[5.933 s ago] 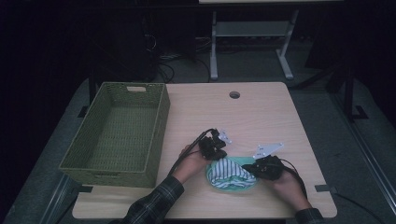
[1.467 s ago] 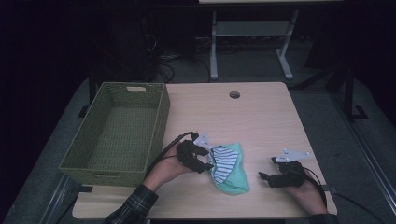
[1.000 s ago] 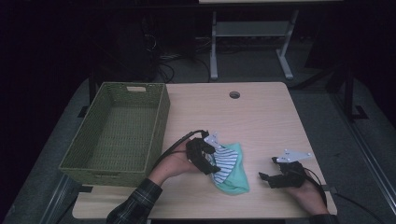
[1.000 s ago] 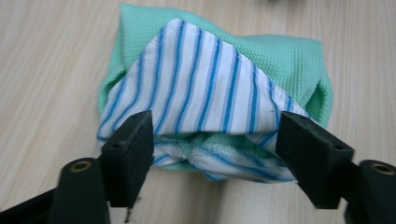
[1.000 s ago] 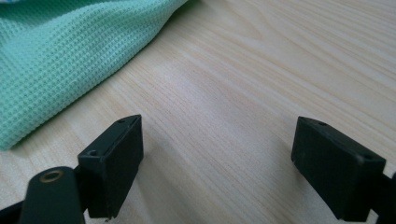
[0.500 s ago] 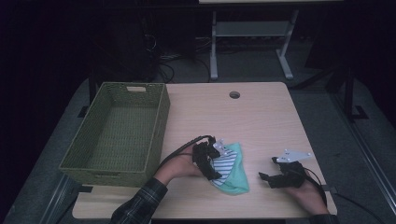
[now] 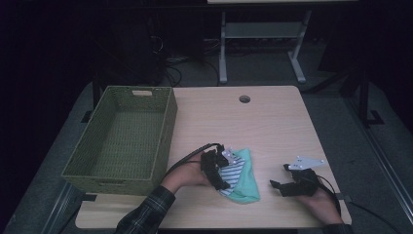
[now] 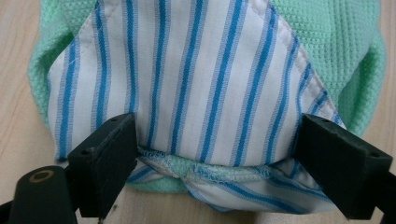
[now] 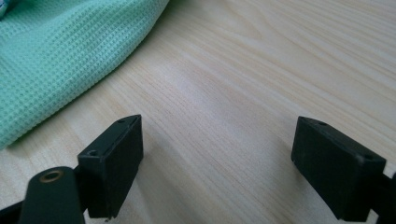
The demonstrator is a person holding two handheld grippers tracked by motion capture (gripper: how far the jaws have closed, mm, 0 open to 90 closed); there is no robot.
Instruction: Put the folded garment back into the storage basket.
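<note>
A folded cloth (image 7: 242, 179), mint green waffle weave with a blue-and-white striped layer (image 8: 205, 84) on top, lies on the wooden table (image 7: 253, 126) near its front edge. My left gripper (image 7: 225, 173) is down at the cloth's left side. Its jaws have just been opening and stand wide, one on each side of the striped fold (image 8: 217, 140), with no pinch on it. My right gripper (image 7: 280, 178) rests open on the table to the right of the cloth. Bare wood lies between its jaws (image 9: 217, 140), and the green cloth (image 9: 70, 51) is at the upper left.
A green woven basket (image 7: 165, 131) with nothing in it stands on the left part of the table, close to the left hand. A round cable hole (image 7: 244, 99) sits near the table's far edge. A dark floor and a grey stand lie beyond.
My left gripper has slid right and down onto the cloth's left edge, and its jaws have spread wider. The right gripper has stayed where it was.
</note>
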